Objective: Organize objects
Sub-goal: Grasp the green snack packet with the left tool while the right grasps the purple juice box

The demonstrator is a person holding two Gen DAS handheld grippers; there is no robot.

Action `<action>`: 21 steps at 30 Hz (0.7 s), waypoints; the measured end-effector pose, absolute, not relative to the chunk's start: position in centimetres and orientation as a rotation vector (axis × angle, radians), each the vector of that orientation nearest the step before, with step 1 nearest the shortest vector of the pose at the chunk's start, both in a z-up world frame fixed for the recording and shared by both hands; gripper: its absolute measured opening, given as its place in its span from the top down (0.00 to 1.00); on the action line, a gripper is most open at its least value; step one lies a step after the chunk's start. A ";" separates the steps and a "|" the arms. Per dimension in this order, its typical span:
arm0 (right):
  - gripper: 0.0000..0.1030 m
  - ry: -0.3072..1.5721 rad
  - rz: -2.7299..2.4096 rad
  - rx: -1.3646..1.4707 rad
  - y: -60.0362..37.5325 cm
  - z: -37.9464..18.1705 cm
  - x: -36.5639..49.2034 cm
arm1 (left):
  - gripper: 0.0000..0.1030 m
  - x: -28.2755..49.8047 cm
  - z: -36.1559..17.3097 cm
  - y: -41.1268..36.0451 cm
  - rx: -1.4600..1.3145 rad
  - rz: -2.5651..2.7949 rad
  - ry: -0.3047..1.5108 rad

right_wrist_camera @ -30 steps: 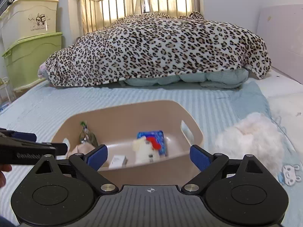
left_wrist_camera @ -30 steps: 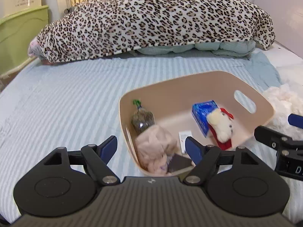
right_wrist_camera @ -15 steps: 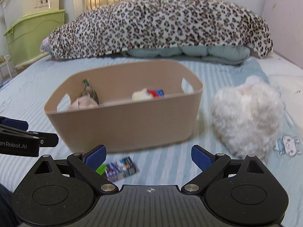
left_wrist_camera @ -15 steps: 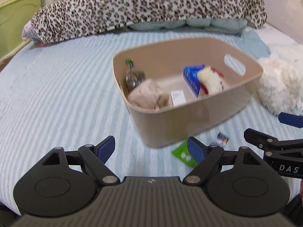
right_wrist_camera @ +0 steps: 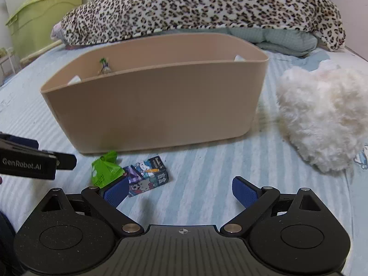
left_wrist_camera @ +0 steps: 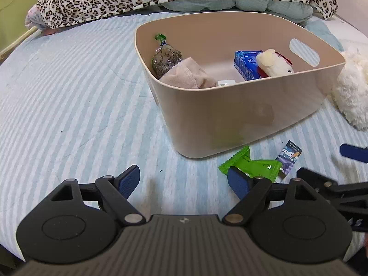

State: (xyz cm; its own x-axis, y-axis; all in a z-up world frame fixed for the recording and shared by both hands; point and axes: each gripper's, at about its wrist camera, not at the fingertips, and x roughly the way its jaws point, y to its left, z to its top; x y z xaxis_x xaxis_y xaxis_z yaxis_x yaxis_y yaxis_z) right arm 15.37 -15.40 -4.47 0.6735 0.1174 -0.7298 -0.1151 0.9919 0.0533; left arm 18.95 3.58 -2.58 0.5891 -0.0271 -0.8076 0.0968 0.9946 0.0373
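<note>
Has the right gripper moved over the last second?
Yes. The right gripper has pulled back and dropped low: the beige bin now shows its outer wall, not its inside.

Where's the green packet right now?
The green packet lies on the striped bedsheet just in front of the beige bin, touching the cartoon-print packet on its right, near the left gripper's right finger.

1. Bin (right_wrist_camera: 156, 105): plain tan.
2. Sheet (left_wrist_camera: 69, 96): pale blue and white stripes.
3. Blanket (right_wrist_camera: 207, 7): leopard print.
4. Wrapper (right_wrist_camera: 104, 169): bright green.
5. Packet (right_wrist_camera: 148, 176): dark blue, cartoon print.
6. Plush (right_wrist_camera: 322, 119): white, fluffy.
7. Finger pads (right_wrist_camera: 243, 192): blue.
</note>
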 end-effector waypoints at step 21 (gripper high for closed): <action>0.24 0.845 0.118 0.002 -15.5 -5.9 17.9 | 0.18 19.2 -2.7 3.2 0.015 -0.114 0.924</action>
